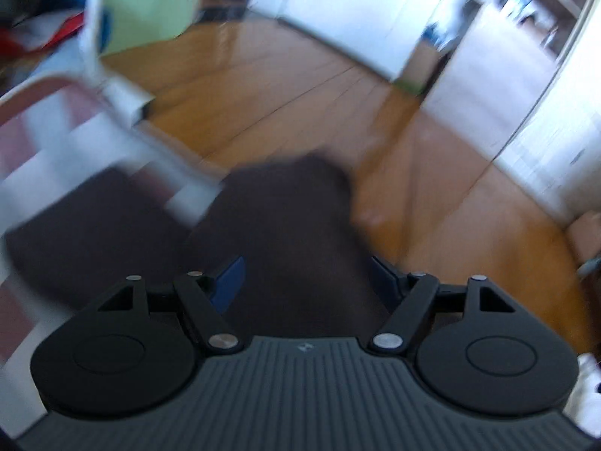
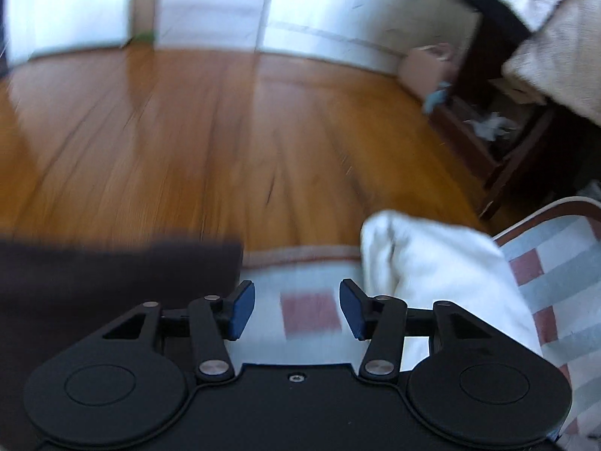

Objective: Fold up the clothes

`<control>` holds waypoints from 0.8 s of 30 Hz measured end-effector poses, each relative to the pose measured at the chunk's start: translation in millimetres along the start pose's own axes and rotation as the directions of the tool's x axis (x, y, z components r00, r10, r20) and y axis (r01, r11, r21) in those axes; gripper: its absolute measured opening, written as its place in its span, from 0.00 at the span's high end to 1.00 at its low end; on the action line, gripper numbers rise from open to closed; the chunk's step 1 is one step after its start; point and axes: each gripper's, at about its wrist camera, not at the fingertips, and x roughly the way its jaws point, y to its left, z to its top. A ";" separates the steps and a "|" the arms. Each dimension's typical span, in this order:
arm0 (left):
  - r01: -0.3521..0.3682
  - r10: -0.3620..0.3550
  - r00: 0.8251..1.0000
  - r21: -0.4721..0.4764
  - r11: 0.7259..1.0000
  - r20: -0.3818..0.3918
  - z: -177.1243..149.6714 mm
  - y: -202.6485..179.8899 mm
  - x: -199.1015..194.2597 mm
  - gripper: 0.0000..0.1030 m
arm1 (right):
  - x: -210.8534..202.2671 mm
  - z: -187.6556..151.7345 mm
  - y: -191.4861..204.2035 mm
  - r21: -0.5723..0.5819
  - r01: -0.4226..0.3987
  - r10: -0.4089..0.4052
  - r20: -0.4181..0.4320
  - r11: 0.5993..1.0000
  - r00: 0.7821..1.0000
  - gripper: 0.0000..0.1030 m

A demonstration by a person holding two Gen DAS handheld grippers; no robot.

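Observation:
A dark brown garment (image 1: 281, 225) lies blurred on the checked red, white and pale blue cover (image 1: 22, 143). My left gripper (image 1: 306, 278) hovers over it, blue pads (image 1: 229, 282) wide apart, and the dark cloth shows in the gap without being pinched. In the right wrist view the same dark garment (image 2: 112, 282) lies at the left, its edge near the left pad. My right gripper (image 2: 296, 310) is open, with only the checked cover (image 2: 311, 315) showing between its pads. A white cloth (image 2: 432, 263) lies bunched just right of it.
The cover's piped edge (image 2: 300, 251) runs just beyond the right gripper, with wooden floor (image 2: 225, 131) past it. A blurred white bar (image 1: 150, 127) crosses the left view above the dark garment. White cabinets (image 2: 330, 11) and dark wooden furniture (image 2: 496, 143) stand further off.

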 end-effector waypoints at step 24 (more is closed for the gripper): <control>0.058 -0.081 0.950 -0.086 0.995 -0.301 -27.2 20.5 60.9 0.27 | 43.3 -125.3 -4.4 0.514 -0.323 0.469 -0.182 0.795 0.864 0.55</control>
